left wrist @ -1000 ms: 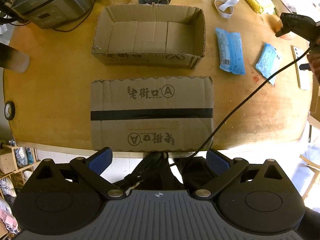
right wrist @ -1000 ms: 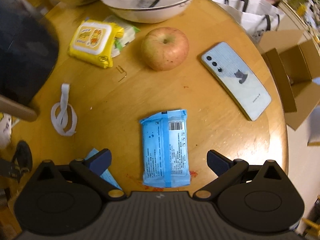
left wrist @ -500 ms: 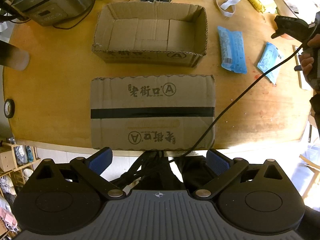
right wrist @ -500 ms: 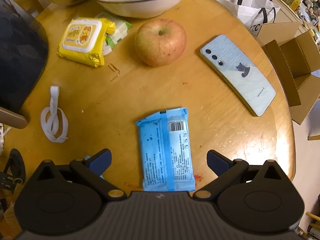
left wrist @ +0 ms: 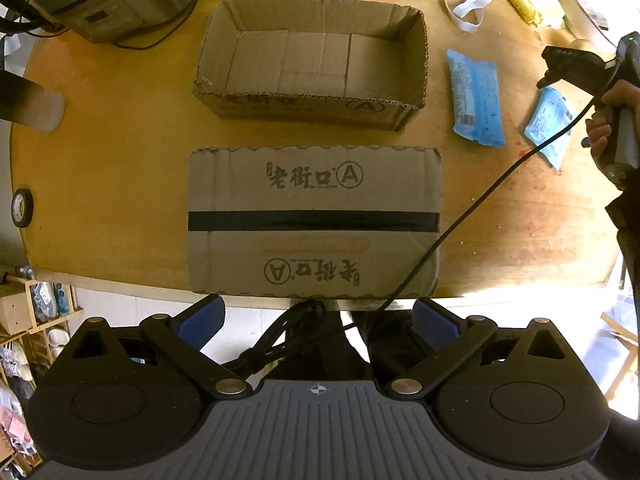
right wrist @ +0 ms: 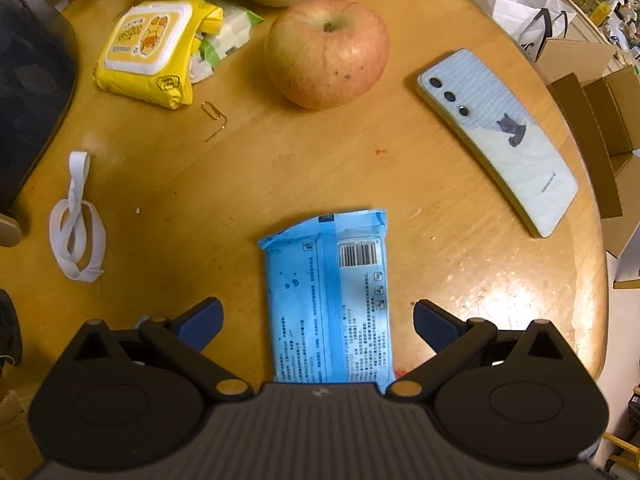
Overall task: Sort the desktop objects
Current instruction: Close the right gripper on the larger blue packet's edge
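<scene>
Both grippers gape empty. The right gripper (right wrist: 316, 316) has dropped closer over the blue pack (right wrist: 328, 300), which now lies between its spread jaws near the desk's (right wrist: 248, 168) right edge; grasping looks imminent. The left gripper (left wrist: 316, 320) hangs off the front edge, facing the box (left wrist: 312, 72).
</scene>
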Demonstrator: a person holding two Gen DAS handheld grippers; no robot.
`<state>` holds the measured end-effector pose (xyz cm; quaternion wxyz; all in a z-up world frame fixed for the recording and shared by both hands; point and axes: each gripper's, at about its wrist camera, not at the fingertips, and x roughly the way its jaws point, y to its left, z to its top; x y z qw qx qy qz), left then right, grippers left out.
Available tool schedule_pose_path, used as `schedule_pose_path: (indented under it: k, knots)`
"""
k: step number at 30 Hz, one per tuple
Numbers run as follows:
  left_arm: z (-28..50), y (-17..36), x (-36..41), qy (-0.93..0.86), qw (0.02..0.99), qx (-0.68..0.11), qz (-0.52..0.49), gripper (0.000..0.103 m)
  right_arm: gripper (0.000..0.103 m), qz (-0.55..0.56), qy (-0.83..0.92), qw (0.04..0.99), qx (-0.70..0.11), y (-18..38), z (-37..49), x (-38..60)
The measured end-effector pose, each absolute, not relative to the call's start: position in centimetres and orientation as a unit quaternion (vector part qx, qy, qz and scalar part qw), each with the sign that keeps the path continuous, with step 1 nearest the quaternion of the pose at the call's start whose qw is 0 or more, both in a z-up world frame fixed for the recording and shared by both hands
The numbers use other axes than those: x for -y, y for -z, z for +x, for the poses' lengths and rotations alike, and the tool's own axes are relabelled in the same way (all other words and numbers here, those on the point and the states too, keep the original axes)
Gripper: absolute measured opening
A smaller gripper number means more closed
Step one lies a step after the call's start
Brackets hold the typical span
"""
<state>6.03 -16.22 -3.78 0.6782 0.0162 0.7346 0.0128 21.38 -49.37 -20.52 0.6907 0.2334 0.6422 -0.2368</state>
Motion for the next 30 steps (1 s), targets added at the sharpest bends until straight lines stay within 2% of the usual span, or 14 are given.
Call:
schedule_pose_path:
  k: [10, 23, 25, 30]
  knots:
    - [6.1, 3.9, 16.4, -0.014, 0.674, -0.739, 0.019, 0.103, 0.103, 0.217, 0.237, 0.69, -0.649, 23.1, 21.4, 49.2]
    - [6.1, 4.1, 16.6, -0.009, 0.672, -0.74, 0.023, 0.103, 0.103, 0.209, 0.232, 0.699, -0.643, 23.6, 20.8, 48.6]
    - [6.1, 4.1, 16.6, -0.009, 0.672, -0.74, 0.023, 0.103, 0.097, 0.208, 0.229, 0.7, -0.644, 23.4, 20.8, 48.5]
    - [6.1, 4.1, 16.5, -0.009, 0.673, -0.739, 0.02, 0.103, 0.071, 0.211, 0.226, 0.698, -0.646, 22.6, 20.5, 48.3]
